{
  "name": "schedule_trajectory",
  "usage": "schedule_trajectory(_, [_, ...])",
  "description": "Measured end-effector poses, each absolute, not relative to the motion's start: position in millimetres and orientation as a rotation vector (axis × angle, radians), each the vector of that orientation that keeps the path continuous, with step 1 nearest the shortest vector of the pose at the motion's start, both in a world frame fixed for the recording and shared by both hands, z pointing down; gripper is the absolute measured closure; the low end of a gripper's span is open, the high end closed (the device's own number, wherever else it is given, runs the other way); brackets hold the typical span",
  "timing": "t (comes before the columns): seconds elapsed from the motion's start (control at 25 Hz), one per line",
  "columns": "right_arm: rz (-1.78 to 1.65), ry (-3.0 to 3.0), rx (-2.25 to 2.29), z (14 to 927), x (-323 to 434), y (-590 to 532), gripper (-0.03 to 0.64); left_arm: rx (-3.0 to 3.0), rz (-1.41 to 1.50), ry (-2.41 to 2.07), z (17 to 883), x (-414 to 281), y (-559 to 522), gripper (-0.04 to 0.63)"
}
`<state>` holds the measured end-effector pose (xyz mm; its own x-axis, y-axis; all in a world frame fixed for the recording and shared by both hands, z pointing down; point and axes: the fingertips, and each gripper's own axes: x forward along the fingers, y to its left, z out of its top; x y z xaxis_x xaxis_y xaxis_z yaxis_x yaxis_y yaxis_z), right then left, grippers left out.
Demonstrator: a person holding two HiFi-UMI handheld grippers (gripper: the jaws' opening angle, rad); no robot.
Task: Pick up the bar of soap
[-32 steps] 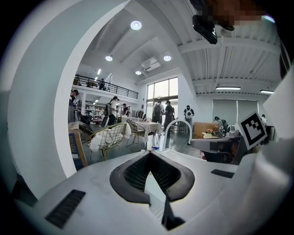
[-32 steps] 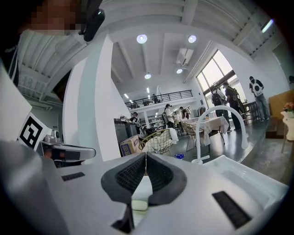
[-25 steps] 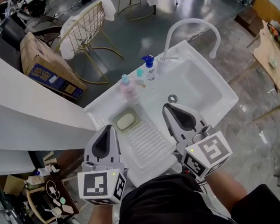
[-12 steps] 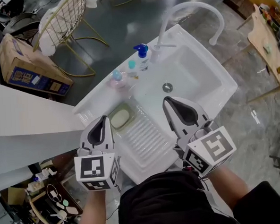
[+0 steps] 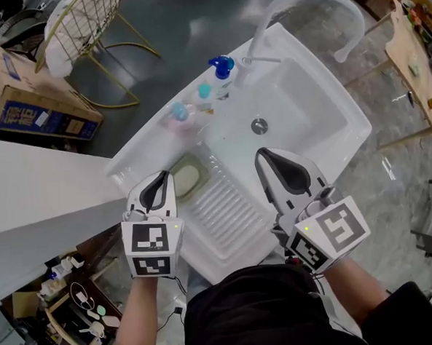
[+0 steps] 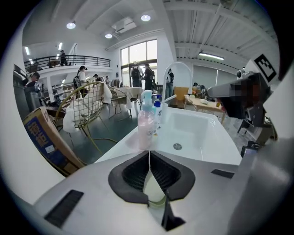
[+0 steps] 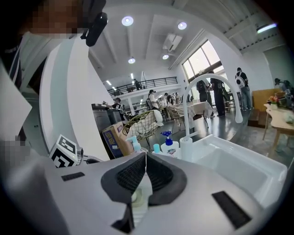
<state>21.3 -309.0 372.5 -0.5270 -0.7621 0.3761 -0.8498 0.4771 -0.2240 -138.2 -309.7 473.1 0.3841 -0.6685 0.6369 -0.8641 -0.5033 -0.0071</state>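
One soap bar point(image 5: 189, 179) just beyond left tool point(image 5: 162, 177).

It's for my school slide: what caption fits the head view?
Left gripper and right gripper, both shut, over a white sink; bar of soap beside the left one.
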Motion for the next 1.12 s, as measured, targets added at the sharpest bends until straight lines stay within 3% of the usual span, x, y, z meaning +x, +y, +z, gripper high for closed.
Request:
schedule_trajectory(0.08, [0.581,-2.491,1.384,376,21,-311,0.607,2.310,0.882,-1.304,485,-138,-311,0.575])
schedule_trajectory(0.24, [0.603,-2.477,1.374,384,20,-312,0.607,2.304,0.983,-1.199,509,-132,-309,0.478])
schedule_trajectory(0.52, [0.630,-2.463,1.356,395,22,-315,0.607,2.291,1.115,-1.035,548,-118,-304,0.403])
schedule_trajectory(1.12, [0.697,-2.421,1.333,420,22,-314,0.607,2.196,1.368,-0.766,606,-110,-287,0.377])
